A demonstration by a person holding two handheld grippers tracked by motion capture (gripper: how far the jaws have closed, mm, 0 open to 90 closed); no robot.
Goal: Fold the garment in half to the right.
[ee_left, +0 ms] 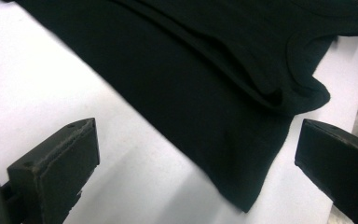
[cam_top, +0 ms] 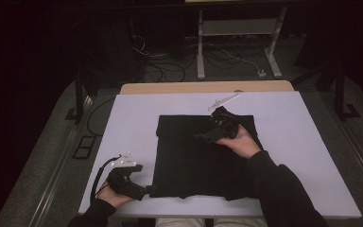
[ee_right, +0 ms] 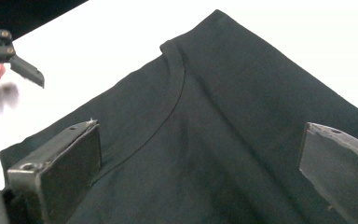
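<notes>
Flat, squarish folded black garment (cam_top: 196, 156) of soft matte knit on white table (cam_top: 302, 142)

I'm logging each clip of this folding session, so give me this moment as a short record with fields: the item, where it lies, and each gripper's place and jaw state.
item: black garment, partly folded, lying flat
surface: white table
left gripper: at the garment's near left corner, jaws open, nothing held
right gripper: over the garment's far part, jaws open, cloth beneath them
other thing: small white object on the table beyond the garment, too small to identify
</notes>
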